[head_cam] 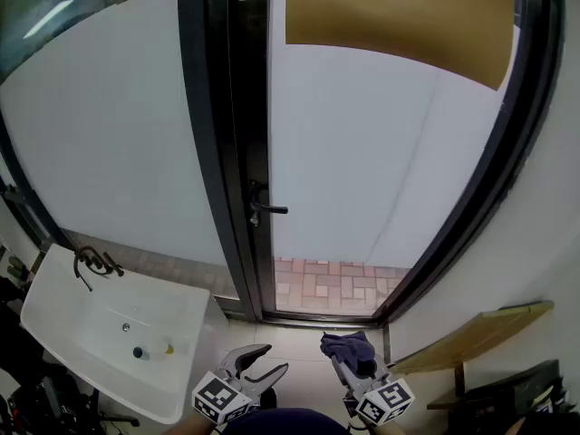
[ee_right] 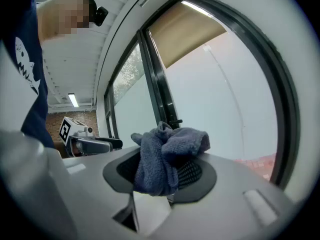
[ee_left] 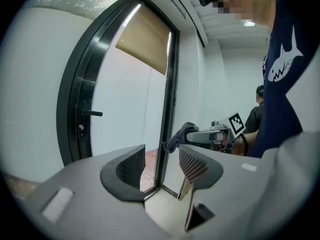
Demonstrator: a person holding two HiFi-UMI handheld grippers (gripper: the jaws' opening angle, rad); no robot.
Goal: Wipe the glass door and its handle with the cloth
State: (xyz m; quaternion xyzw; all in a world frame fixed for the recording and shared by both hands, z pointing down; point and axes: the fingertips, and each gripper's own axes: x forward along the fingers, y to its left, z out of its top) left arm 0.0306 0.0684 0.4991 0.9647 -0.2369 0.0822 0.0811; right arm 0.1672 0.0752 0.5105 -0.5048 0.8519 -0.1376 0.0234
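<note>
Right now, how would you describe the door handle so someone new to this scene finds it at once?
Start at the tall frosted glass door in the middle of the head view. Follow its black frame on the left edge down: the handle is the short black lever sticking out rightward over the glass, the only thing projecting from that frame.

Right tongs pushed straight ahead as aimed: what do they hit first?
Probably the door frame beside the handle, with the cloth held in the right tongs touching first. Nothing shows in between; depth is unclear.
</note>
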